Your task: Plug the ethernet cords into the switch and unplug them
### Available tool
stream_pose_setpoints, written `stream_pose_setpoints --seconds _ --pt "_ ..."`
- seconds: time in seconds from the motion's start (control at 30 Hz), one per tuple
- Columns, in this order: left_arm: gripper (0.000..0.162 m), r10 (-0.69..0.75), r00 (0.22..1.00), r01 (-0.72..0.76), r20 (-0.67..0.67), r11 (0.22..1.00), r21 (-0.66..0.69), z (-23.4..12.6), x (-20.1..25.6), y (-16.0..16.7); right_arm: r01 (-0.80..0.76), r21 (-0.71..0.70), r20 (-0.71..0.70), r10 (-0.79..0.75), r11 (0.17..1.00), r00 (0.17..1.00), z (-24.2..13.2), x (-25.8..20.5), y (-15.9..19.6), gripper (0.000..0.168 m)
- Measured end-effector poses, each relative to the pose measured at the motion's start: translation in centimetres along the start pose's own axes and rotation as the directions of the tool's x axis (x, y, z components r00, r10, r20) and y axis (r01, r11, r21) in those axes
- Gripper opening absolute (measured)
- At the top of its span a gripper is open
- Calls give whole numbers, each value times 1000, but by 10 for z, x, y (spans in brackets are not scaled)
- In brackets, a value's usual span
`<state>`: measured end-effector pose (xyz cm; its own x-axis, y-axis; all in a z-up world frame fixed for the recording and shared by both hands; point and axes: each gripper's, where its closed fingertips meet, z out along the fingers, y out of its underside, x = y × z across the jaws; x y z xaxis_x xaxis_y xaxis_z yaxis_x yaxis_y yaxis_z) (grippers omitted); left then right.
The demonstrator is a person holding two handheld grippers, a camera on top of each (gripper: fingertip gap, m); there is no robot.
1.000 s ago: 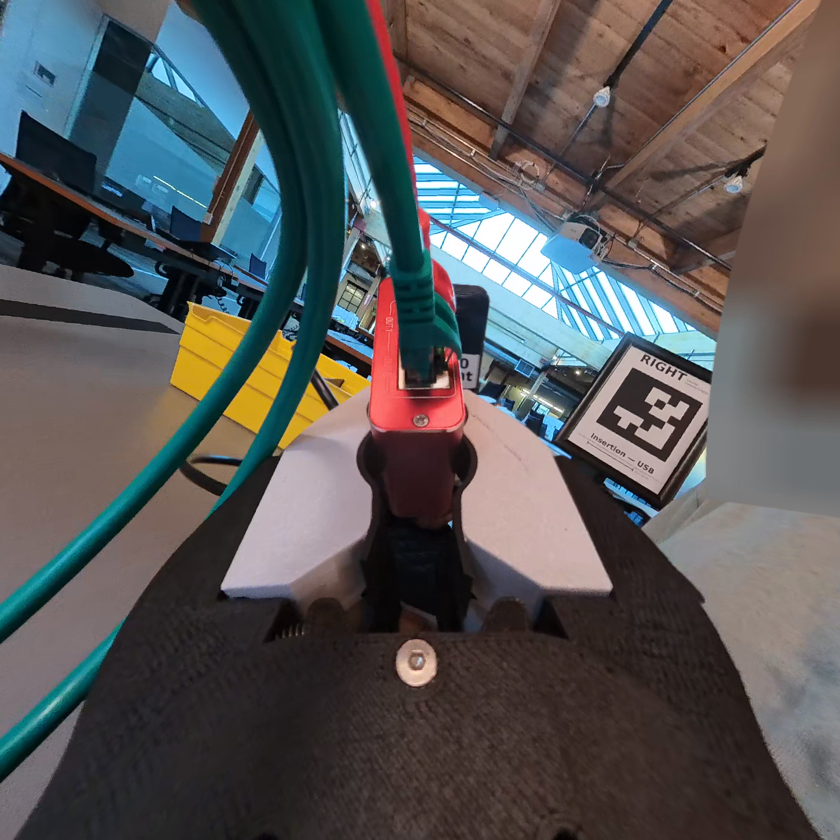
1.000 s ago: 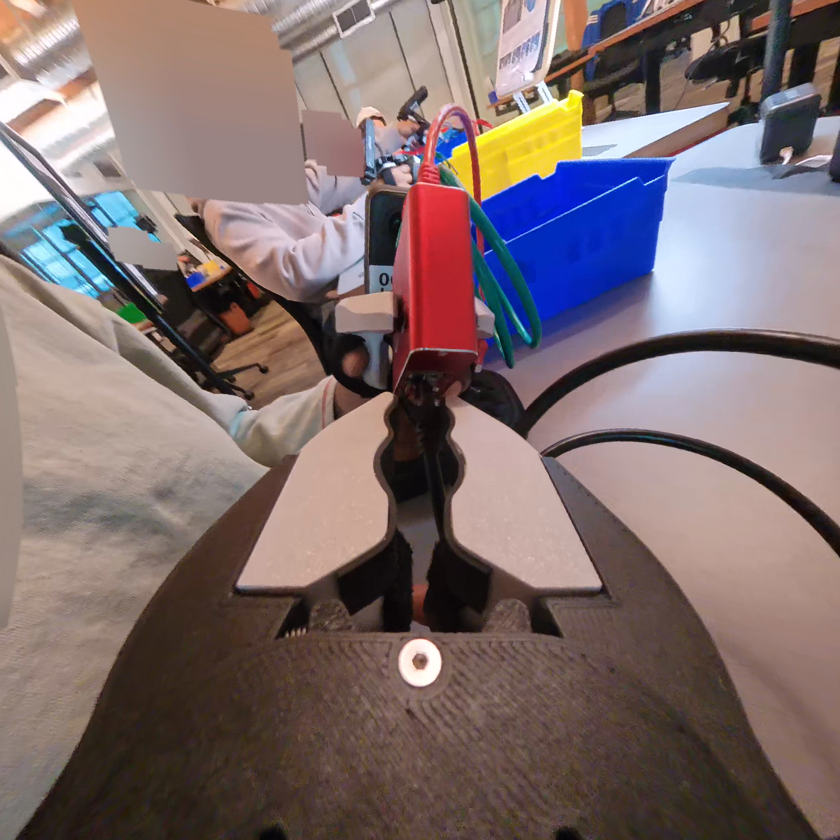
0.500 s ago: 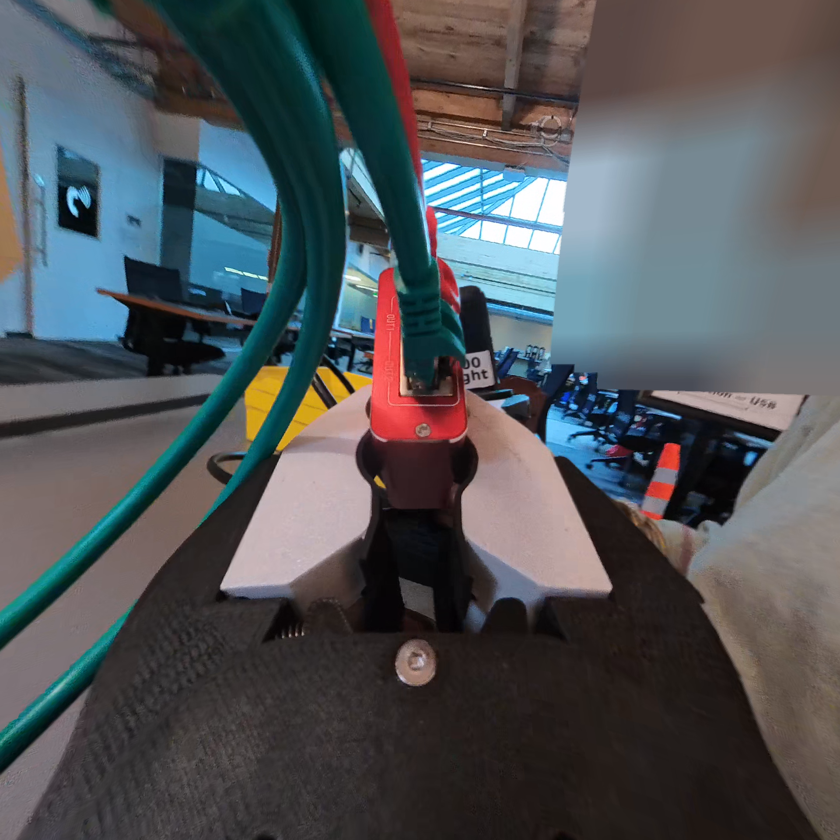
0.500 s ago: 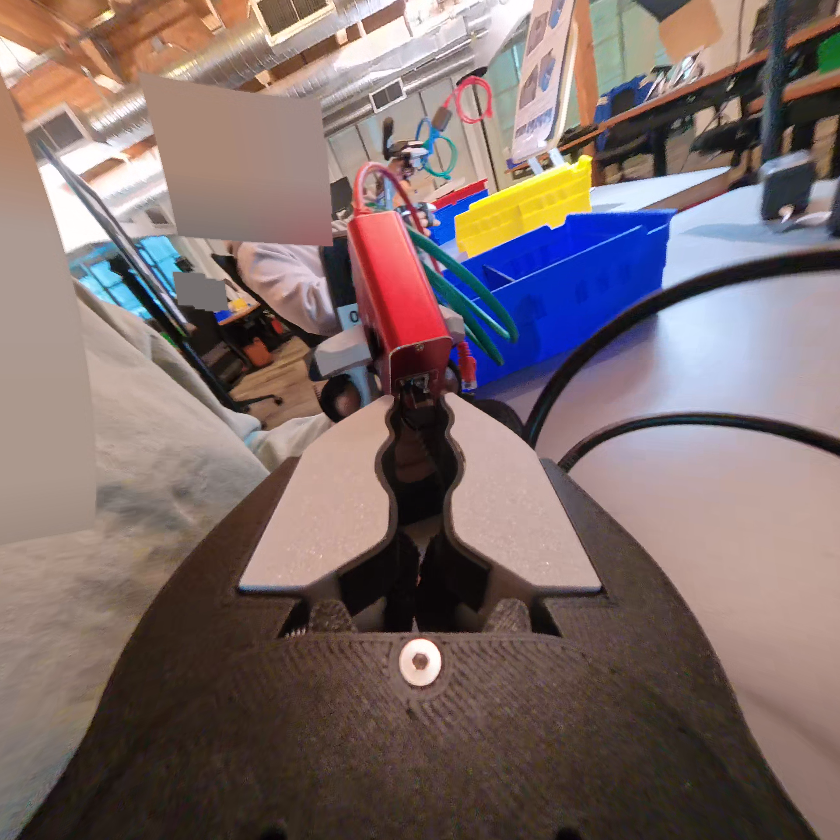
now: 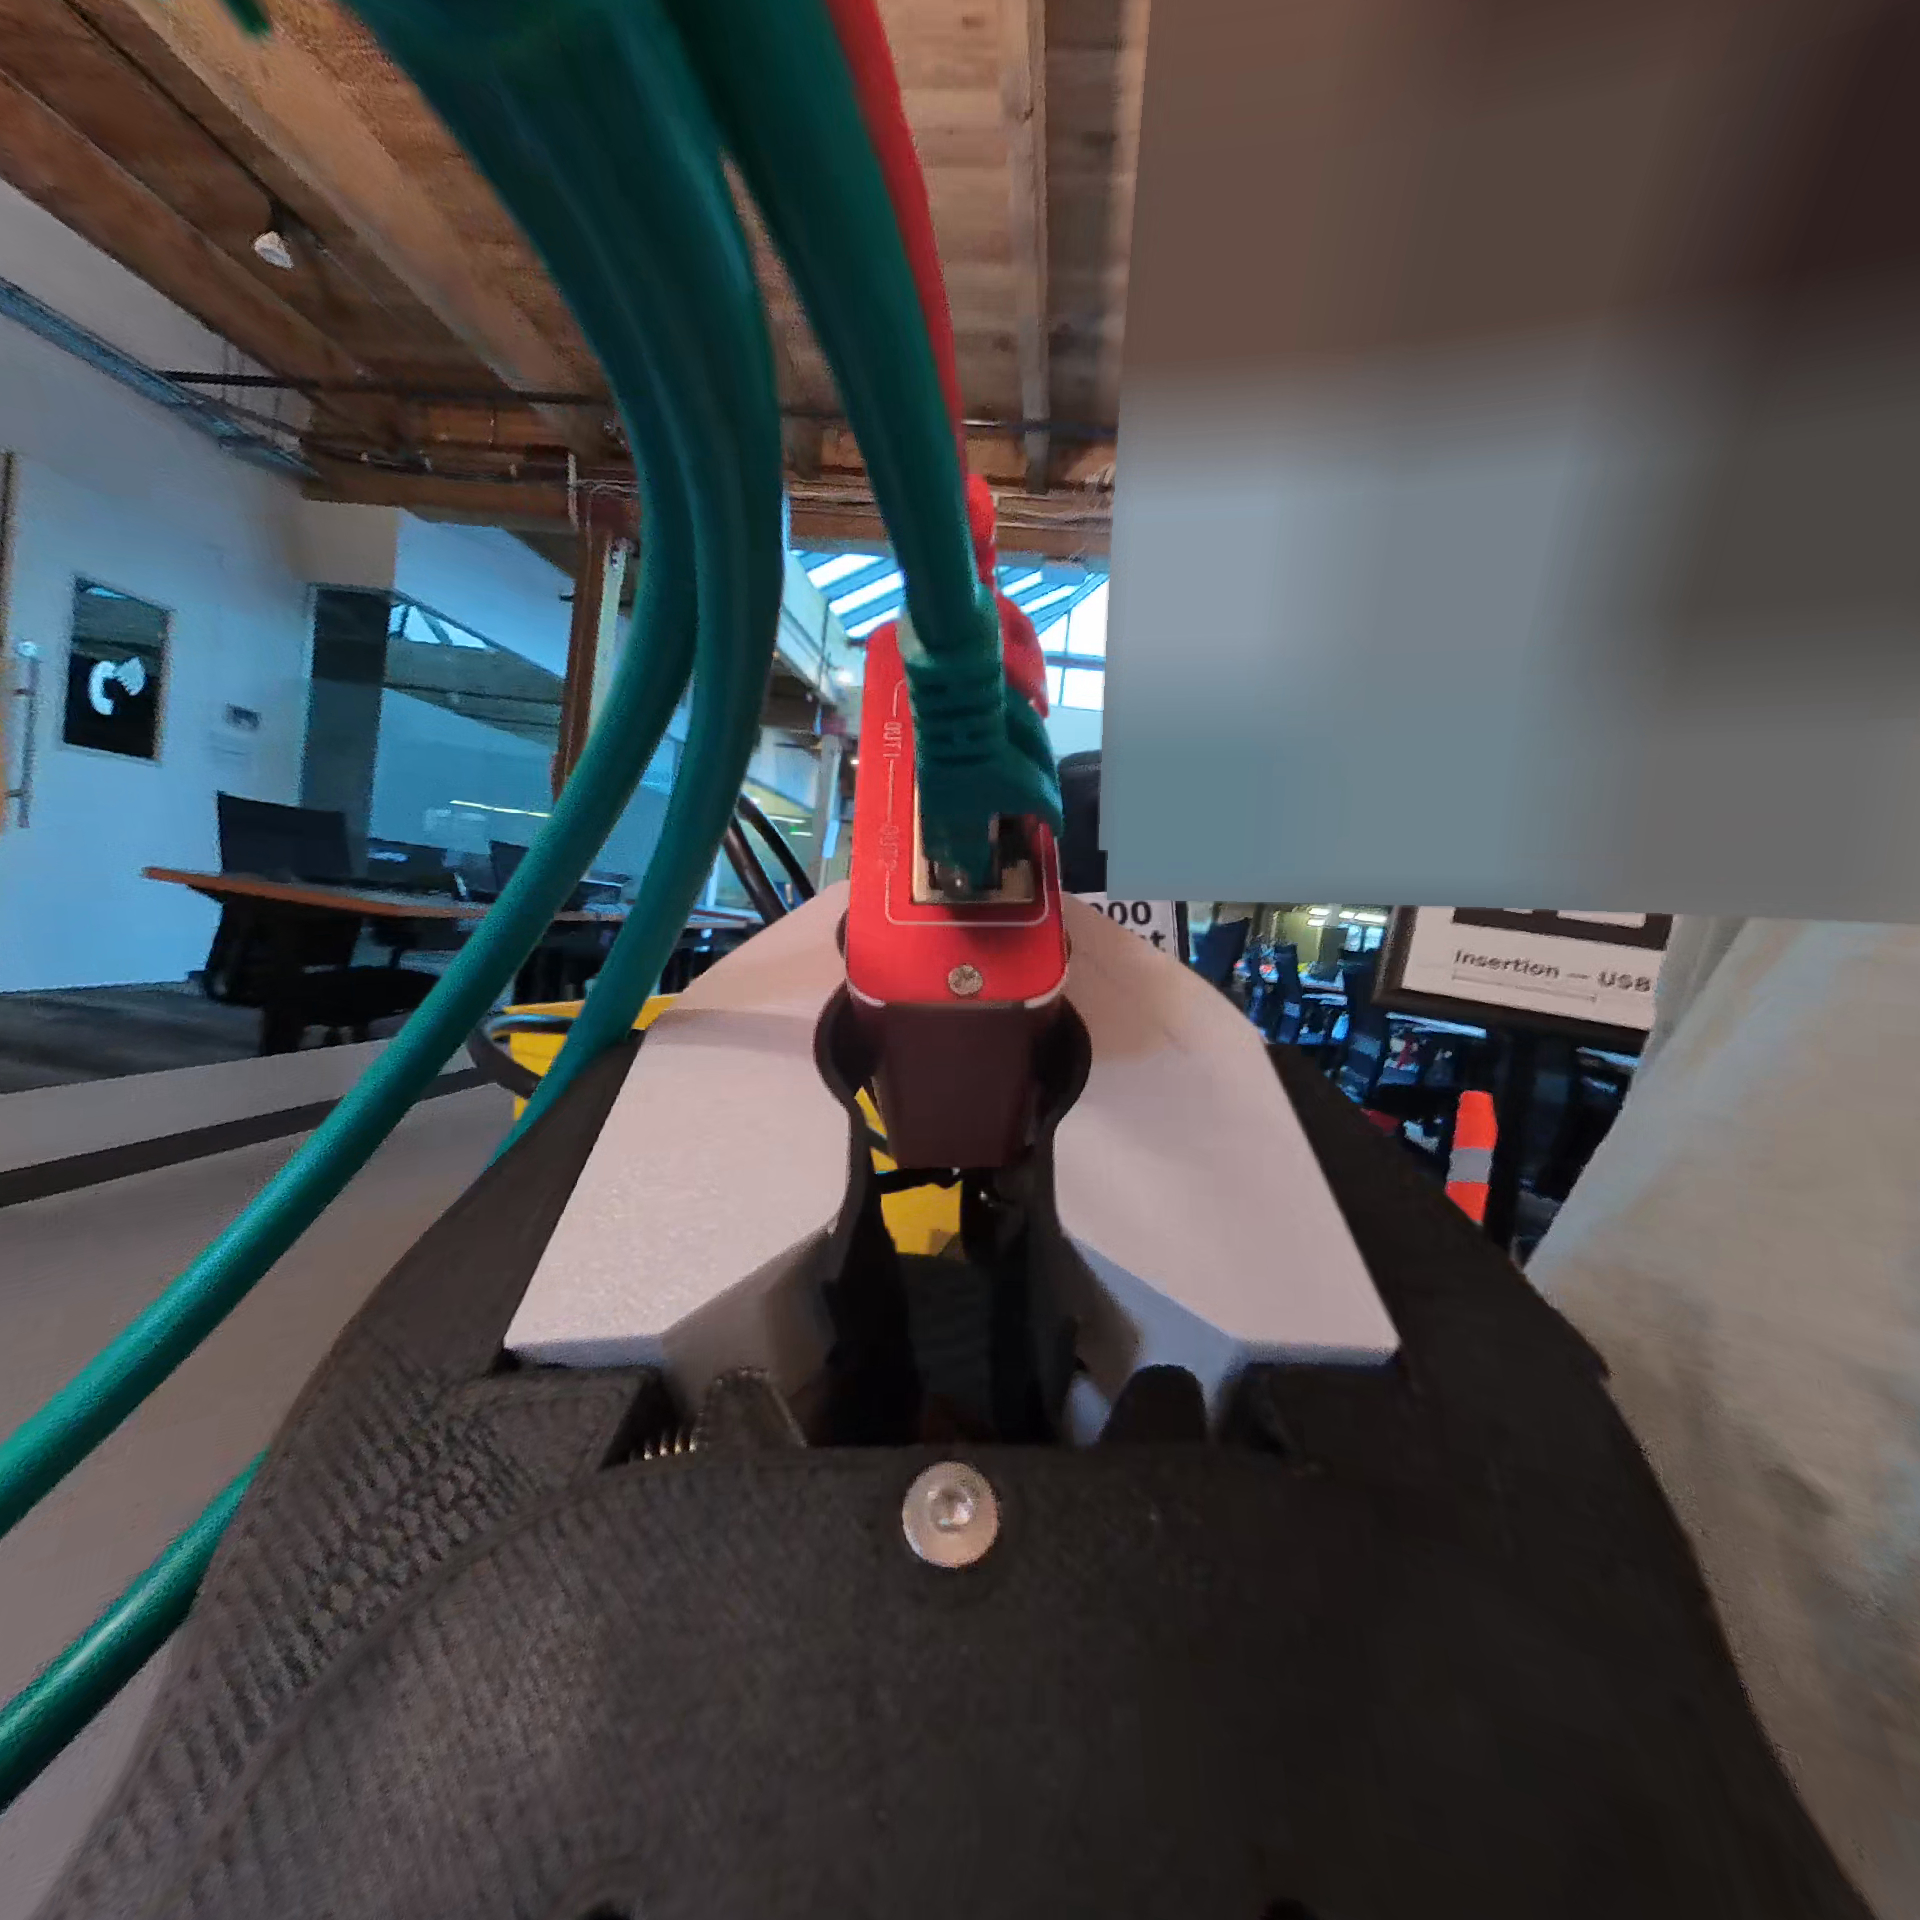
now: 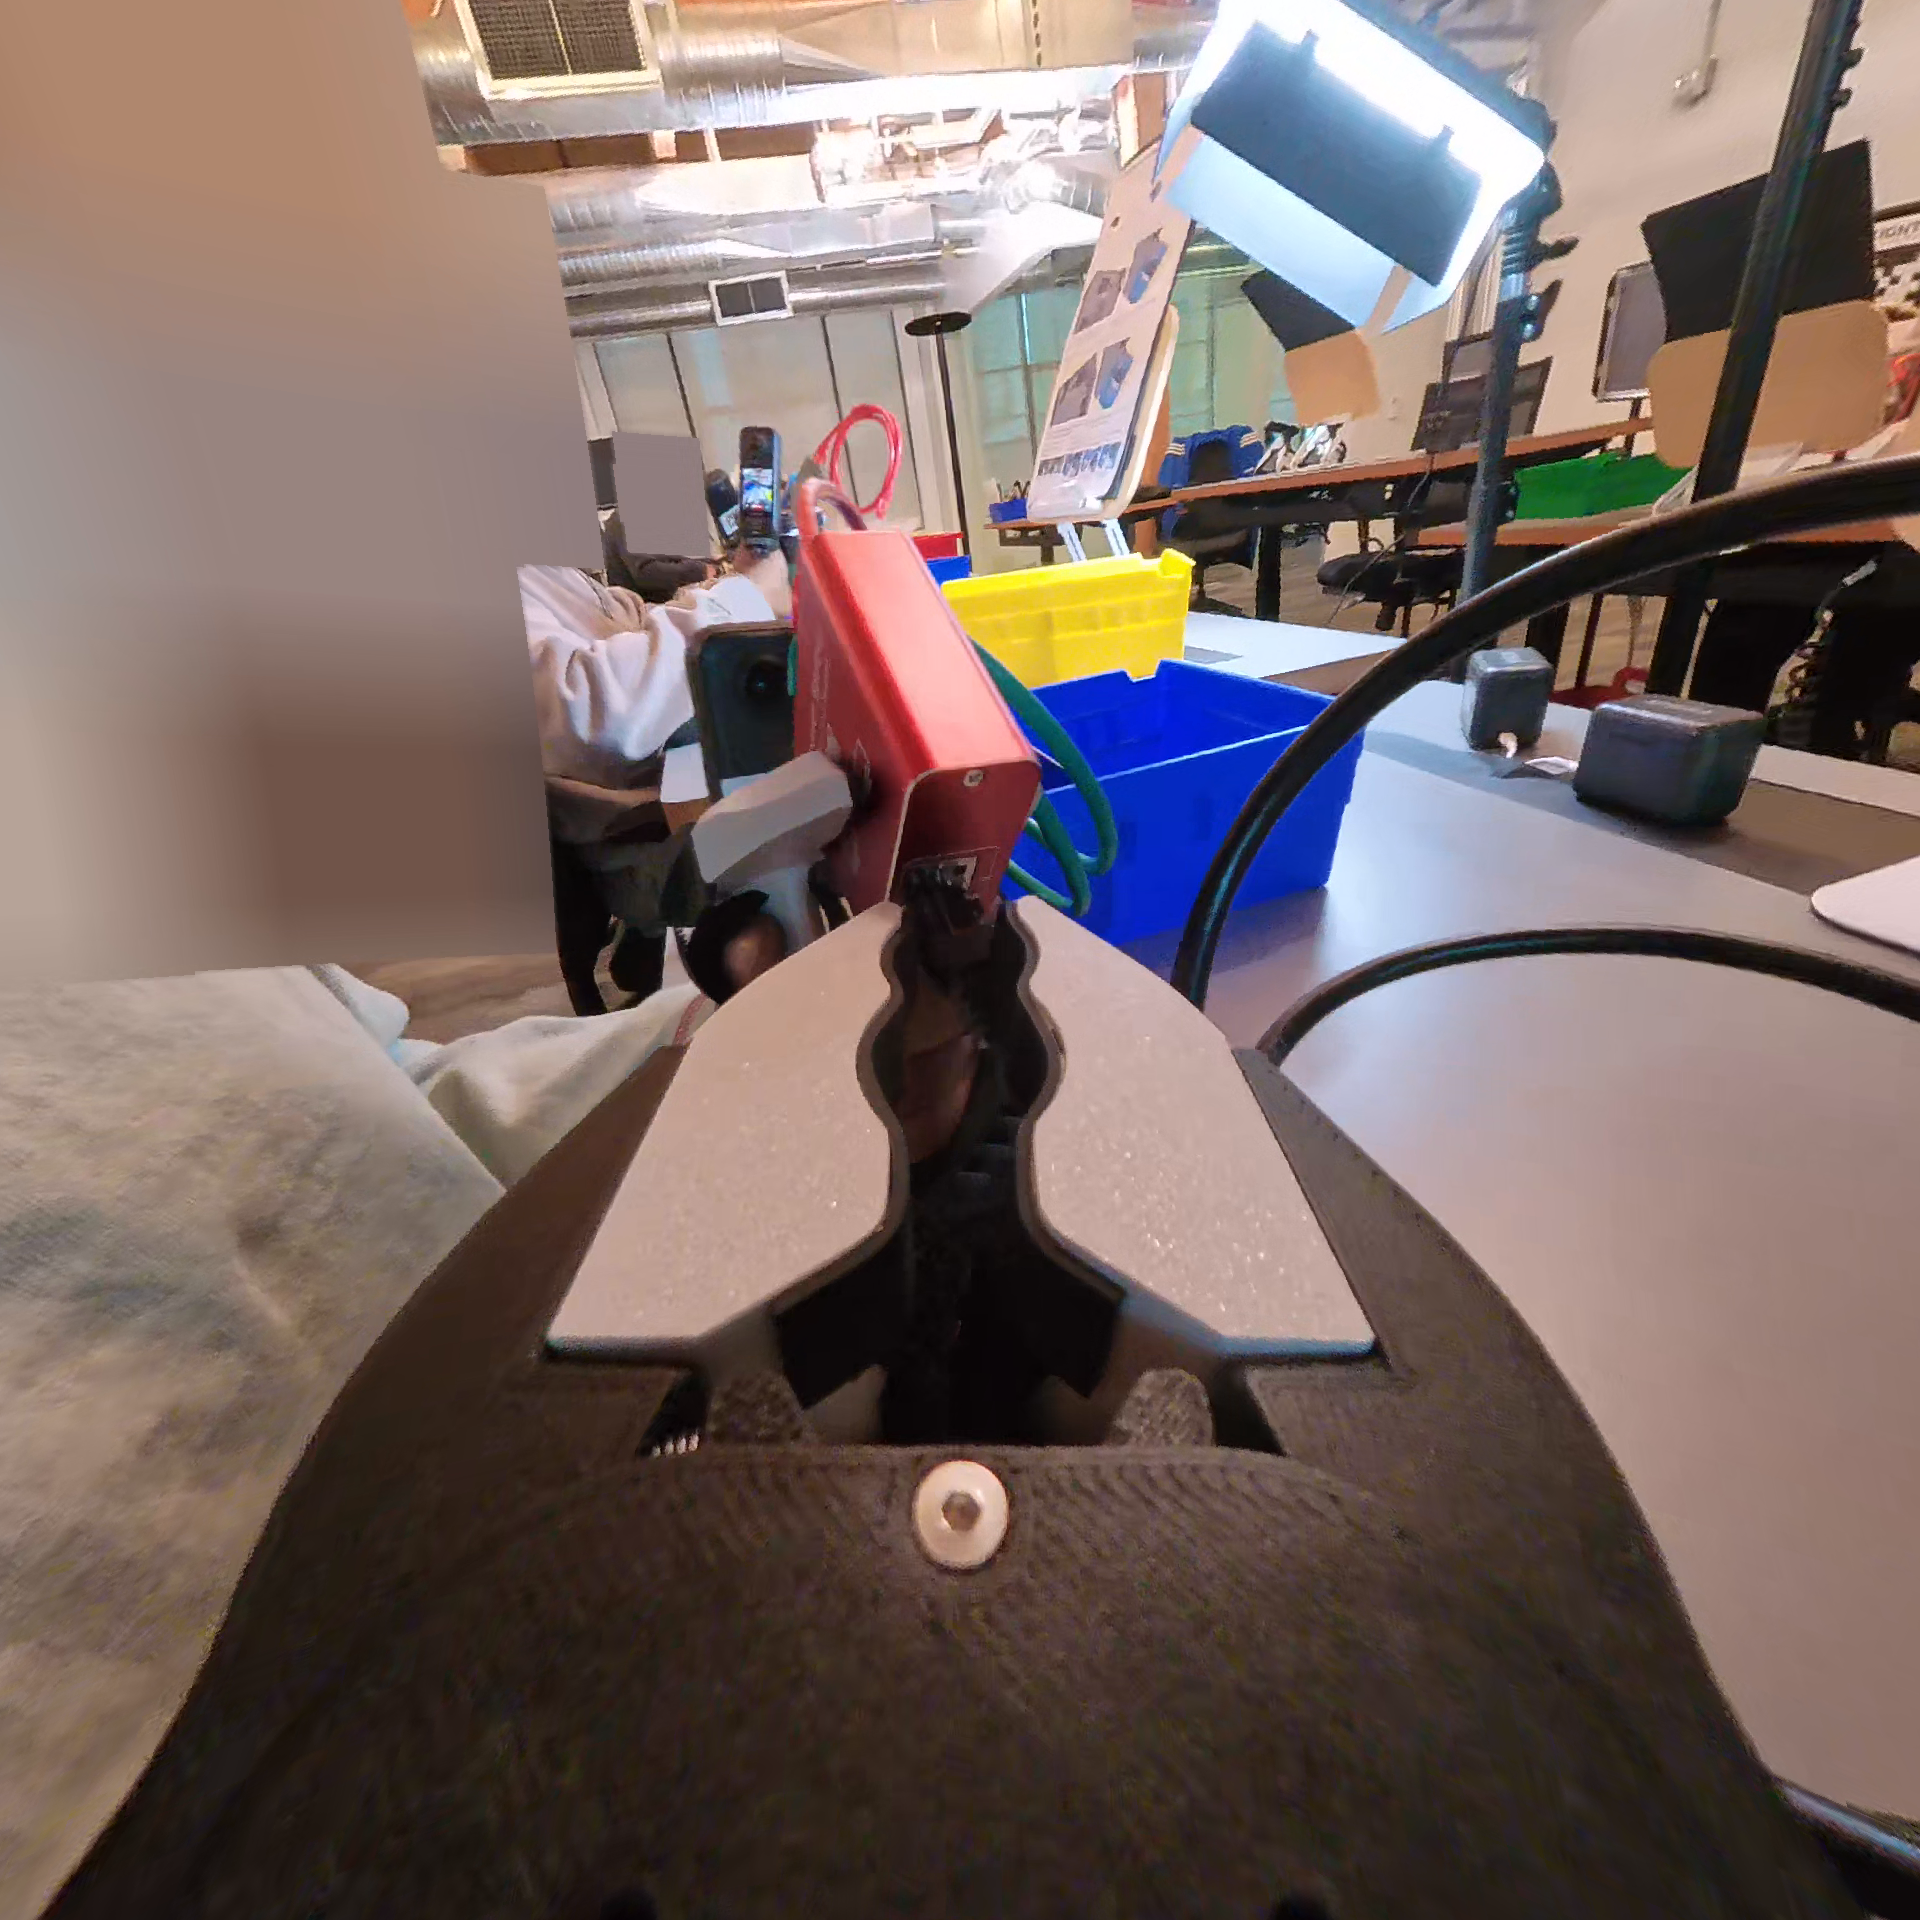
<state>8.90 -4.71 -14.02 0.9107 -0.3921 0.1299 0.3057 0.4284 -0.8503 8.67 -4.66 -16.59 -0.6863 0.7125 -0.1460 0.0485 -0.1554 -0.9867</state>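
Note:
My left gripper [image 5: 961, 1049] is shut on the lower end of a red switch [image 5: 951, 935] and holds it up in the air. A green ethernet cord [image 5: 966, 748] is plugged into its near port, with a red cord [image 5: 1013, 644] behind it. Green cable loops [image 5: 623, 831] hang to the left. In the right wrist view the switch [image 6: 894, 717] tilts up and to the left. My right gripper [image 6: 951, 925] is shut on a black plug [image 6: 940, 894] at the switch's end port. I cannot tell how deep it sits. Its black cable [image 6: 1340, 727] arcs off to the right.
A blue bin [image 6: 1226, 790] and a yellow bin [image 6: 1070, 613] stand behind the switch on the grey table [image 6: 1558, 1195]. Two dark grey boxes [image 6: 1662, 758] sit at the far right. A person's pale sleeve [image 6: 208, 1195] fills the left. A light panel [image 6: 1340, 156] hangs overhead. Both grippers' tips are close together, under 4 cm apart.
Both grippers have swung and tilted upward while keeping their holds. In the right wrist view the switch has gone from upright to leaning left. The plugs look unchanged.

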Motion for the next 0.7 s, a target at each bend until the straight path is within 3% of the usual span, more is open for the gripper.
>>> stream_pose_setpoints --seconds 0.1,0.13,0.2,0.23,0.3,0.53,0.7 --pt "28 -38 999 38 -15 999 15 -1 0 -1 20 -31 -2 -20 999 1000 0 -3 1 14" --pt "28 -26 1000 27 -11 997 76 -4 0 -11 37 -41 -31 -38 998 999 -3 0 2 14" --pt "28 -88 992 110 -92 957 269 -25 3 -48 114 -119 -232 -139 986 963 -30 34 6 13" --pt "28 -99 994 107 -43 958 267 -30 -8 -48 93 -91 -223 -112 991 968 -43 37 1 13" --pt "28 -84 996 88 -32 979 184 -22 -8 -34 126 -23 -174 -128 992 976 -57 31 -21 13" --pt "28 33 999 -36 -27 992 -122 0 4 20 453 -147 -241 -476 879 846 -87 23 -61 14" --pt "28 42 998 -47 -37 987 -154 3 8 27 512 -172 -378 -536 842 754 -149 51 -93 14"
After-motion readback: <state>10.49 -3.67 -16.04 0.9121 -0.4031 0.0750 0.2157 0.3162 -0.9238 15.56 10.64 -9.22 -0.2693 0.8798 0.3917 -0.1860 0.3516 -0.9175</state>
